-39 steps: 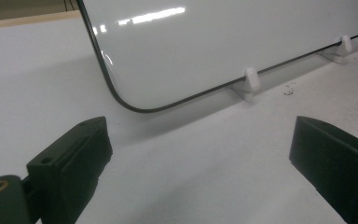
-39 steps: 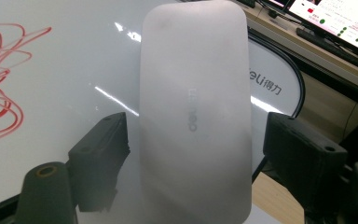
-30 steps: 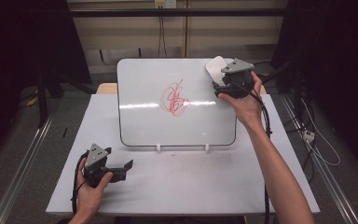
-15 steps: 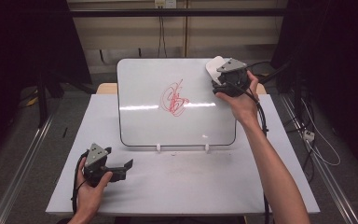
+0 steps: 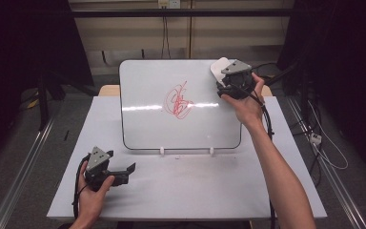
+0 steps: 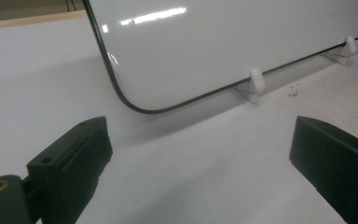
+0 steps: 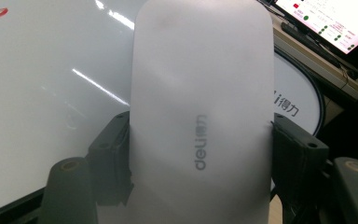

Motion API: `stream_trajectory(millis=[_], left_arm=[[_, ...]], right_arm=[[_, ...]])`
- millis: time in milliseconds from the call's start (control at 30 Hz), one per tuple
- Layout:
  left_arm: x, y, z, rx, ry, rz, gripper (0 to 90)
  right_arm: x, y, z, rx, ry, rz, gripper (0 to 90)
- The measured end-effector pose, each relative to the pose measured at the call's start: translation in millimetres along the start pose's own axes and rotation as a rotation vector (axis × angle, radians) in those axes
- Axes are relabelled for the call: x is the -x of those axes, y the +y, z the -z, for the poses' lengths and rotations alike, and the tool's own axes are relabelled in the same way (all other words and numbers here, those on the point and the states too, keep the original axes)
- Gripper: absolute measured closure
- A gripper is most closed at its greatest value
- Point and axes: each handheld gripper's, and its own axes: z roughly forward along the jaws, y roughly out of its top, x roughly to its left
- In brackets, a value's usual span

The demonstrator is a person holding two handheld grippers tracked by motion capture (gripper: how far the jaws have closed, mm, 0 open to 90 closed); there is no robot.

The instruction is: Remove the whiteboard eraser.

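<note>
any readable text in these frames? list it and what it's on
"deli", with small Chinese characters after it too blurred to read: on the white eraser held in the right claw.
"i得力", the visible end of a logo: on the whiteboard's corner behind the eraser.
Monitor at top right: rows of text and dots, too small to read.
Red scribble on the whiteboard: not lettering.

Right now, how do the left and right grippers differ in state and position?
The left gripper is open, jaws wide apart with nothing between them; the right gripper is shut on a white eraser. The left gripper sits low on the table, in front of the whiteboard's near left corner; the right gripper is raised at the whiteboard's far right corner. Both are hand-held, with black jaws and a grey plate on top.
</note>
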Motion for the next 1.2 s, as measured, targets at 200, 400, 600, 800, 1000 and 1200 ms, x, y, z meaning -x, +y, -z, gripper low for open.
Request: stream_trajectory(millis=[200, 400, 600, 800, 1000, 1200], left_arm=[[-0.1, 0.1, 1.0, 0.001, -0.002, -0.001, 5.0], [-0.9, -0.1, 0.8, 0.000, -0.001, 0.002, 5.0], [-0.8, -0.2, 0.8, 0.000, 0.003, 0.004, 4.7], [-0.5, 0.0, 0.4, 0.002, 0.005, 0.007, 4.5], [-0.8, -0.3, 0.5, -0.001, 0.005, 0.007, 4.5], [2.1, 0.3, -1.3, -0.002, 0.000, 0.000, 4.6]], right_arm=[[-0.1, 0.1, 1.9, 0.001, 0.001, -0.007, 31.8], [0.0, -0.2, 3.4, 0.007, 0.001, -0.010, 31.8], [1.0, -0.4, 5.6, 0.010, 0.009, -0.016, 31.8], [2.4, -0.5, 6.9, 0.011, 0.026, -0.043, 31.8], [4.0, -1.2, 10.1, 0.018, 0.041, -0.055, 31.8], [4.1, -5.8, 11.1, 0.024, 0.060, -0.070, 31.8]])
